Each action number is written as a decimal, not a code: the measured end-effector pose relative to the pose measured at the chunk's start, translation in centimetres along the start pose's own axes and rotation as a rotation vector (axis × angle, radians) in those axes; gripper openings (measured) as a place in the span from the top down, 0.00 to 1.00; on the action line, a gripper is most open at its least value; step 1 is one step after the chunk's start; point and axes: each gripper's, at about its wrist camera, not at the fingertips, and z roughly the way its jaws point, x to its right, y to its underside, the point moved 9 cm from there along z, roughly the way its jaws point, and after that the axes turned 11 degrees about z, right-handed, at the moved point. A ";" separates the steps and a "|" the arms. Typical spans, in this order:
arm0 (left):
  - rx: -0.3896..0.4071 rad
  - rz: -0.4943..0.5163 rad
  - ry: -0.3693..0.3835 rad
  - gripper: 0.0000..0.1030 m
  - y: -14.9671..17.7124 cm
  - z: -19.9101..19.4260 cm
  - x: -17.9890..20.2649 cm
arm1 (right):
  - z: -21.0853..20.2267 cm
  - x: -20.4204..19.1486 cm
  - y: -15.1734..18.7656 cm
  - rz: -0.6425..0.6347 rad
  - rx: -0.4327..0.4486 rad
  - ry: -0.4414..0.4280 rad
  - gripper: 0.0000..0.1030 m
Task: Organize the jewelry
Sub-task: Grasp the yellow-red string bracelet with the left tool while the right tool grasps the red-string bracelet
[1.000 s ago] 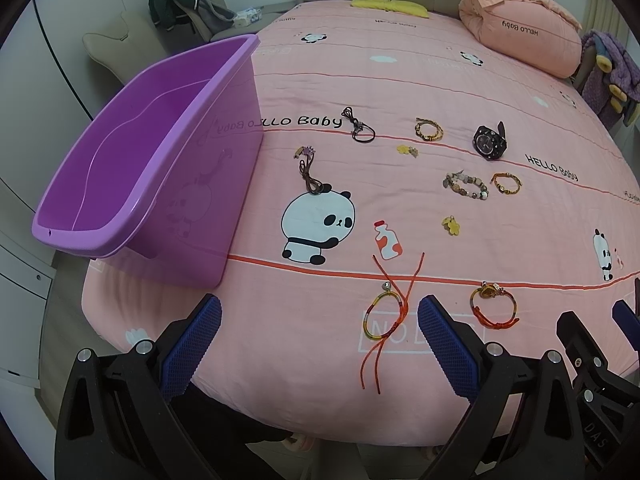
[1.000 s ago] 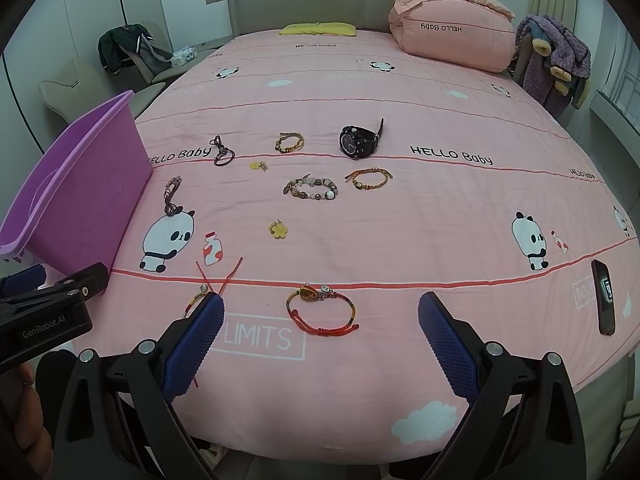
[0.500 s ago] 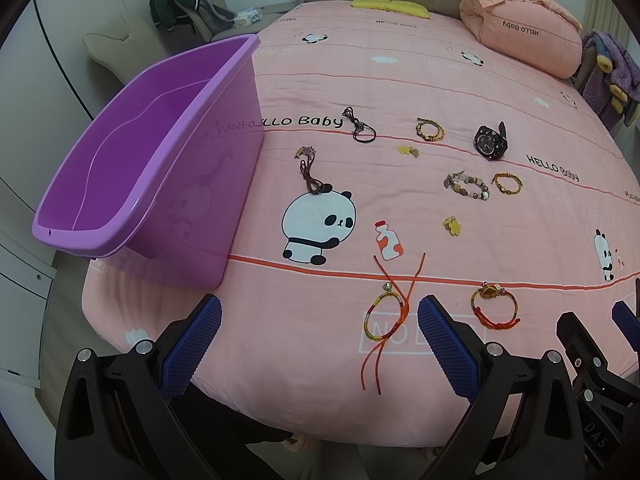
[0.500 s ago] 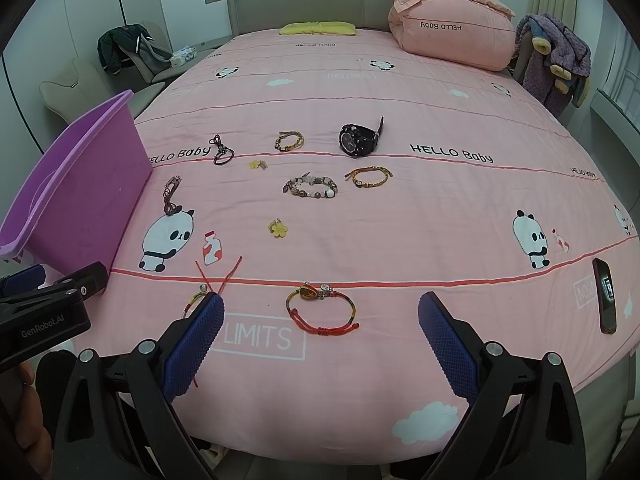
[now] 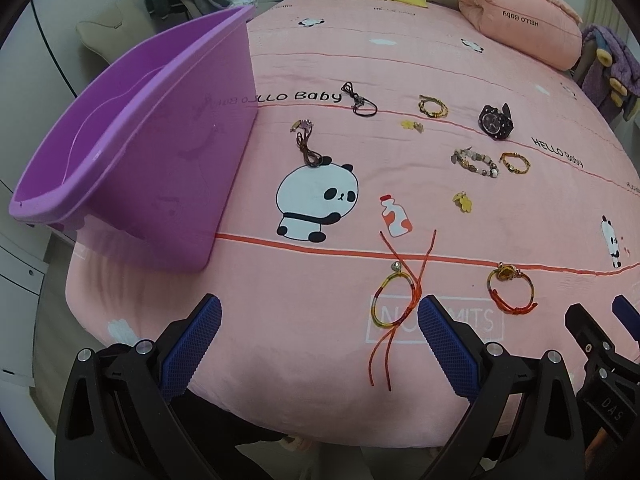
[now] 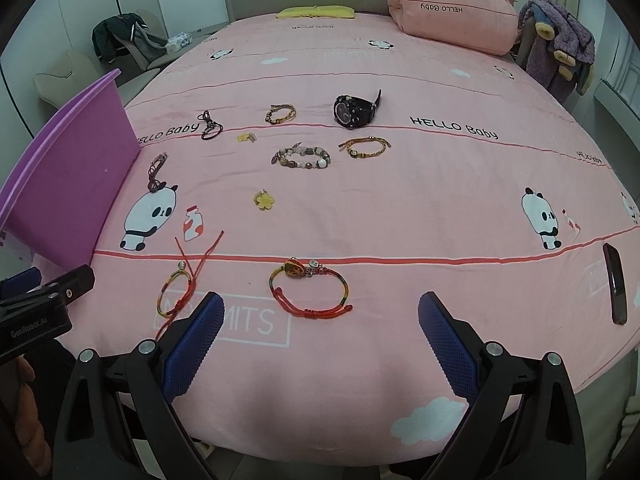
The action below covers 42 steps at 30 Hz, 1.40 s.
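The left gripper (image 5: 320, 340) hangs over the near edge of the bed (image 5: 460, 60) with its blue pads wide apart and nothing between them; its right pad overlaps the edge of a yellow bracelet (image 5: 394, 300) whose long red cords cross and trail toward the camera; the right gripper (image 6: 320, 340) is likewise spread and empty, just short of a red bracelet (image 6: 308, 292) with a round charm; beyond these, on the pink sheet, lie a flower charm (image 6: 264, 201), a beaded bracelet (image 6: 302, 157), a gold bracelet (image 6: 365, 147), a black watch (image 6: 356, 110), a braided bracelet (image 6: 280, 114), a small yellow clip (image 6: 247, 137), a dark cord loop (image 6: 210, 128) and a brown cord pendant (image 6: 157, 170); a purple tub (image 5: 132, 140) stands at the bed's left side, empty, all jewelry outside it; a phone (image 6: 615, 288) lies far right; a pillow (image 6: 452, 16) sits at the head.
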 end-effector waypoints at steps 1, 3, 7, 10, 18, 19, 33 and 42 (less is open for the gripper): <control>-0.008 -0.003 0.000 0.06 0.3 0.7 -0.1 | 0.4 0.2 0.1 0.000 -0.003 0.002 0.10; -0.018 -0.003 0.003 0.06 0.9 1.9 -0.1 | 1.2 0.5 0.3 -0.001 -0.011 0.002 0.10; -0.013 0.008 0.006 0.06 1.6 3.8 0.4 | 3.2 1.3 0.7 0.002 -0.030 0.003 0.10; -0.008 0.025 0.014 0.06 1.7 5.1 1.1 | 4.6 1.8 0.8 0.000 -0.038 0.014 0.10; -0.031 0.057 0.055 0.07 1.8 8.5 2.9 | 7.5 2.7 1.0 0.006 -0.072 0.026 0.10; -0.032 0.059 0.055 0.07 1.8 8.9 3.1 | 7.8 2.9 1.0 0.007 -0.073 0.032 0.10; -0.039 0.062 0.070 0.13 1.8 11.6 4.1 | 11.3 4.0 0.8 -0.032 -0.097 0.100 0.10; -0.004 0.071 0.045 0.11 1.8 12.1 4.4 | 12.4 4.0 1.3 -0.055 -0.092 0.109 0.10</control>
